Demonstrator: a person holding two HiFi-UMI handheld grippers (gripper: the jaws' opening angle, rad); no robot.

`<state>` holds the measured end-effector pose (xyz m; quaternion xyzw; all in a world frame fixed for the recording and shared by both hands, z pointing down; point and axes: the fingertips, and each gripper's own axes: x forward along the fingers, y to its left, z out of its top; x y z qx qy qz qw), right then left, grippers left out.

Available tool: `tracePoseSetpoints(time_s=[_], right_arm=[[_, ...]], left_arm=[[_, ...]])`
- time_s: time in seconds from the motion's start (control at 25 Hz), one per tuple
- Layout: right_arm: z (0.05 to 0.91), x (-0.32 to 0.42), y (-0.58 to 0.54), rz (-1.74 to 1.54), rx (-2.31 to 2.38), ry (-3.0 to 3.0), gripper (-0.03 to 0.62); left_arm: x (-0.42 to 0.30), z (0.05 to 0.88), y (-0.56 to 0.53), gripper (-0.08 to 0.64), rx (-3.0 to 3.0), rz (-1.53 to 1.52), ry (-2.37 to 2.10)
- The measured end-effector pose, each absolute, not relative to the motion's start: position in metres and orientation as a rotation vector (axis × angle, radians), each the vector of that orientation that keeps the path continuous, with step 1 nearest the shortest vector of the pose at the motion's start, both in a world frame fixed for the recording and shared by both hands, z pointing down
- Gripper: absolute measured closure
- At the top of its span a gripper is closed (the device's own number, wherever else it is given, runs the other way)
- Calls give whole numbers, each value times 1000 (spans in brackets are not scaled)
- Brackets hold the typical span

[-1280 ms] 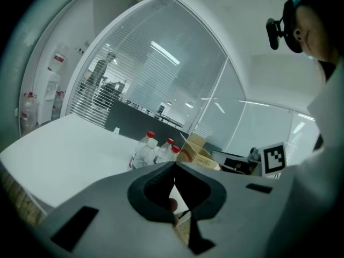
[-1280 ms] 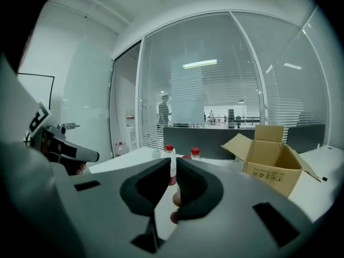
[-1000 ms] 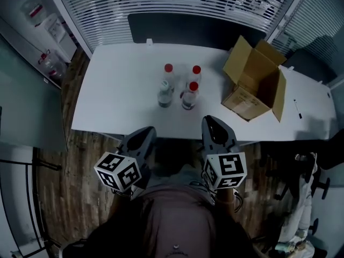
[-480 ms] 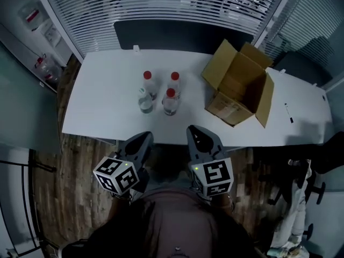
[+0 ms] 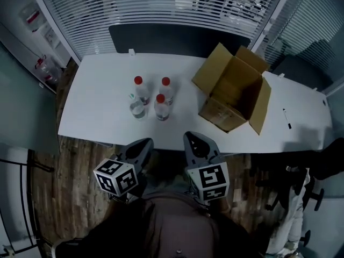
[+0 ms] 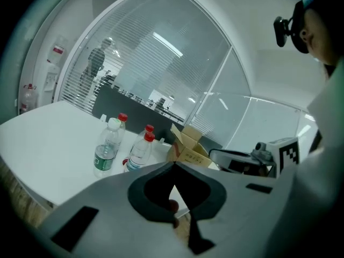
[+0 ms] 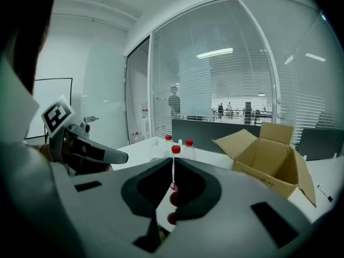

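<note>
Several clear water bottles [image 5: 160, 106] stand in a cluster on the white table [image 5: 97, 117]; three have red caps and one [image 5: 135, 106] a pale cap. An open cardboard box [image 5: 234, 93] sits to their right. My left gripper [image 5: 145, 142] and right gripper [image 5: 191, 137] hover side by side over the floor just before the table's near edge, both shut with nothing held. In the left gripper view the left gripper [image 6: 173, 165] points at the bottles [image 6: 107, 147] and box [image 6: 185, 148], and the right gripper [image 6: 252, 160] shows at the right. The right gripper [image 7: 173, 160] faces a red-capped bottle [image 7: 175, 153] and the box [image 7: 269, 157].
Behind the table run a dark panel [image 5: 177, 39] and a glass wall with blinds [image 5: 161, 1]. A pen [image 5: 286, 126] lies on the table's right end. Wooden floor [image 5: 80, 165] lies under me, water jugs [image 5: 44, 67] stand at the far left, and office chairs [image 5: 293, 184] at the right.
The table, bottles and box have drawn nearer and shifted left in the head view; the bottles loom larger in the left gripper view. Both grippers stay shut.
</note>
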<state>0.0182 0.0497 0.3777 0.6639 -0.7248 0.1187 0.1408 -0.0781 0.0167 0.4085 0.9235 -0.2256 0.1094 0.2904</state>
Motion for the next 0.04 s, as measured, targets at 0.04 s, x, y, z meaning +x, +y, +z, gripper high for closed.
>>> tracePoseSetpoints(time_s=[0.04], right_arm=[[378,21,49,348,1918,-2091,560]], left_arm=[[-75,410,16,552,2463,301,-599]])
